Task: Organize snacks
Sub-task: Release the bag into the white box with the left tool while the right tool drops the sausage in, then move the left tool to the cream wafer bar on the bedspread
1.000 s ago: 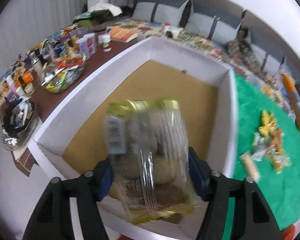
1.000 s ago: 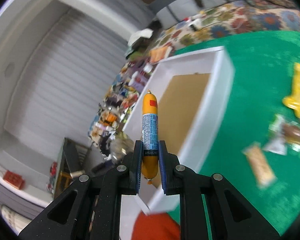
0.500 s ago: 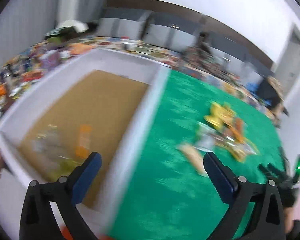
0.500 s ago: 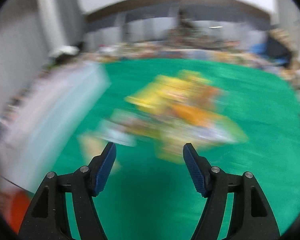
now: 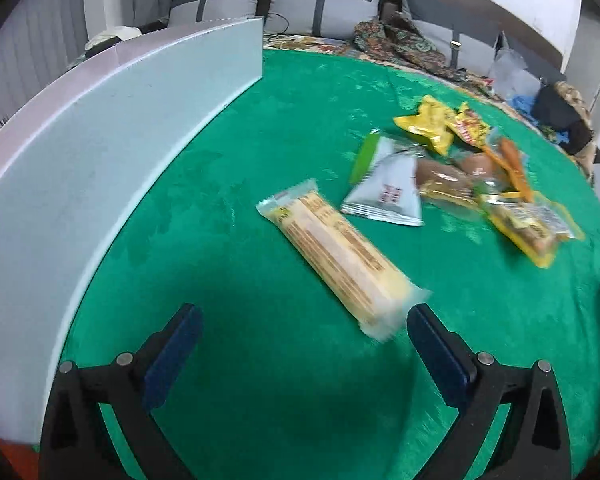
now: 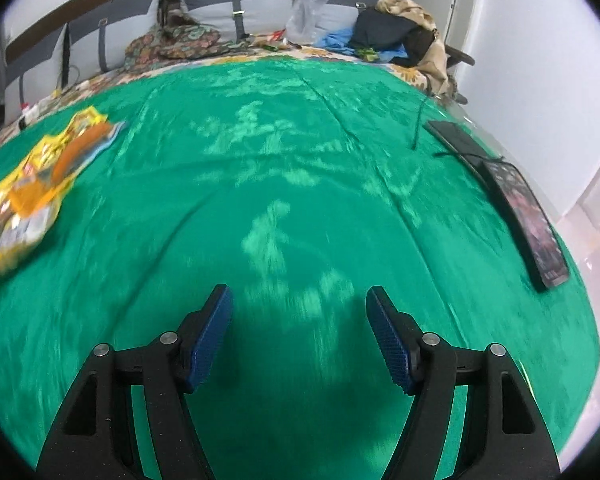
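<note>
My left gripper (image 5: 300, 348) is open and empty, low over the green cloth (image 5: 284, 160). A long pale yellow cracker pack (image 5: 336, 256) lies just ahead of it, its near end close to my right finger. Beyond lie a grey-and-green triangular pouch (image 5: 388, 188), yellow packets (image 5: 432, 124) and several other snacks. The white box (image 5: 100, 152) stands to the left, only its outer wall showing. My right gripper (image 6: 300, 328) is open and empty over bare green cloth (image 6: 300, 160). The snack pile (image 6: 40, 176) lies blurred at that view's far left.
A dark flat device (image 6: 528, 216) and a black cable (image 6: 418, 128) lie on the cloth's right side. Grey sofa cushions (image 6: 240, 4), a clear bag (image 6: 306, 12) and clothes (image 6: 400, 36) lie behind the table. The cloth's right edge drops off near the white wall.
Both grippers released their snacks, the clear bag and the orange sausage, into the box and opened. Both swung right, away from the box; the left now faces the snack pile, the right faces bare cloth.
</note>
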